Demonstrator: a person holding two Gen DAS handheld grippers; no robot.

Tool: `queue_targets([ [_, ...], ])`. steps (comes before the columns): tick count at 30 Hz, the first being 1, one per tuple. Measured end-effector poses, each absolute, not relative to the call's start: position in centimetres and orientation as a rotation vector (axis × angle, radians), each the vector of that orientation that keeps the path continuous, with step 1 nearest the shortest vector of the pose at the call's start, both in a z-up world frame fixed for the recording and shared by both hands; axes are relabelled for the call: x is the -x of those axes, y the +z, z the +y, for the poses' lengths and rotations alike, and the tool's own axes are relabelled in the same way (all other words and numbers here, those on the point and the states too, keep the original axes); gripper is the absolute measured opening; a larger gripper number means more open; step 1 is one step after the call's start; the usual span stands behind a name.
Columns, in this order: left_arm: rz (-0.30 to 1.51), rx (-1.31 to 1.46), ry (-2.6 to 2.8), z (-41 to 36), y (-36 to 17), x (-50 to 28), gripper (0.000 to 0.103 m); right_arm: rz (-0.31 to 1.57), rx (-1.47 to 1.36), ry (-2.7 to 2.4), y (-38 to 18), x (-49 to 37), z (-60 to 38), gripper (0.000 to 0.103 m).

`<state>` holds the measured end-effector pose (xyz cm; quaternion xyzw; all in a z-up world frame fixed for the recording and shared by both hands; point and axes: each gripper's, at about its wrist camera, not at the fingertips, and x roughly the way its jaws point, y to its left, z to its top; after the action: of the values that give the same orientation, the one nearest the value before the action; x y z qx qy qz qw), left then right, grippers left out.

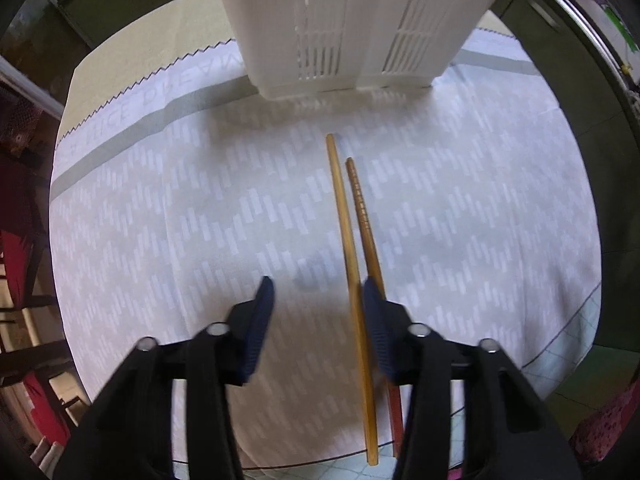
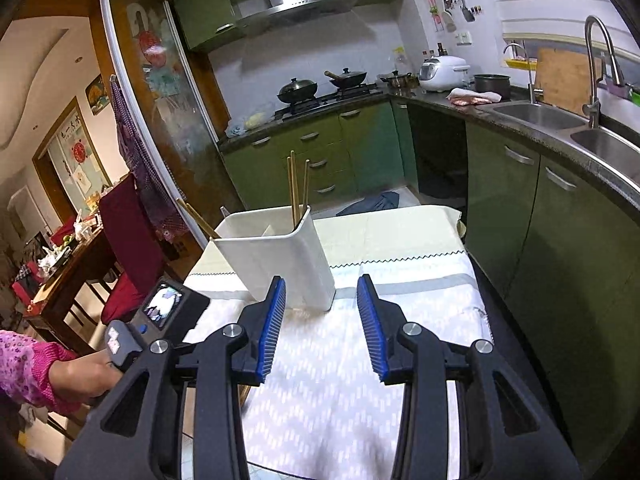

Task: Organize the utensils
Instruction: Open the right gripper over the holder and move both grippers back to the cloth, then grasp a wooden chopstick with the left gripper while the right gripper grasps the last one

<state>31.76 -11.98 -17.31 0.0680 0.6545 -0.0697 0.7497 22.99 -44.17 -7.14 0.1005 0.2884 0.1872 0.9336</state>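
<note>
Two chopsticks (image 1: 352, 264) lie along twelve-to-six, by the left gripper (image 1: 318, 294)'s one-o'clock finger; both jaws wide open, empty; right gripper (image 2: 322, 292) farther off.

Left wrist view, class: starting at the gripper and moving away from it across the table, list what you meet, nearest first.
left gripper → light chopstick and, beside it, dark chopstick, lying on the patterned cloth → white utensil holder → green cabinets
</note>
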Motion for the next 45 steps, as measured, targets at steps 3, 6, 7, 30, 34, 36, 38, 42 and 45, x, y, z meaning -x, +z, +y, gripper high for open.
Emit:
queue_targets([
  [3,1.424,-0.155,-0.144,-12.4,-17.4,-32.0,0.037,0.586,-0.21,0.388,-7.0,-22.9,-44.4,0.042],
  [6,1.425,-0.155,-0.145,-12.8,-17.5,-32.3,0.037,0.59,-0.22,0.394,-7.0,-22.8,-44.5,0.042],
  [7,1.431,-0.148,-0.146,-12.9,-17.5,-32.4,0.037,0.589,-0.221,0.392,-7.0,-22.8,-44.6,0.042],
  [30,1.365,-0.081,-0.165,-11.1,-15.9,-31.7,0.006,0.871,-0.109,0.446,-13.5,-25.6,-37.3,0.044],
  [34,1.304,-0.065,-0.179,-9.1,-13.6,-30.1,0.006,1.006,-0.038,0.479,-16.9,-27.2,-32.9,0.044],
  [36,1.268,-0.05,-0.189,-7.4,-12.3,-29.5,0.006,1.067,-0.002,0.484,-18.8,-28.1,-30.5,0.041],
  [38,1.237,-0.034,-0.195,-6.3,-11.0,-28.9,0.006,1.105,0.035,0.479,-19.9,-28.8,-28.6,0.035],
  [42,1.165,-0.005,-0.202,-3.4,-8.8,-27.8,0.006,1.177,0.084,0.44,-22.2,-30.3,-25.7,0.032],
  [45,1.116,0.014,-0.206,-1.5,-7.4,-26.7,0.006,1.219,0.106,0.413,-23.4,-31.1,-24.0,0.032],
])
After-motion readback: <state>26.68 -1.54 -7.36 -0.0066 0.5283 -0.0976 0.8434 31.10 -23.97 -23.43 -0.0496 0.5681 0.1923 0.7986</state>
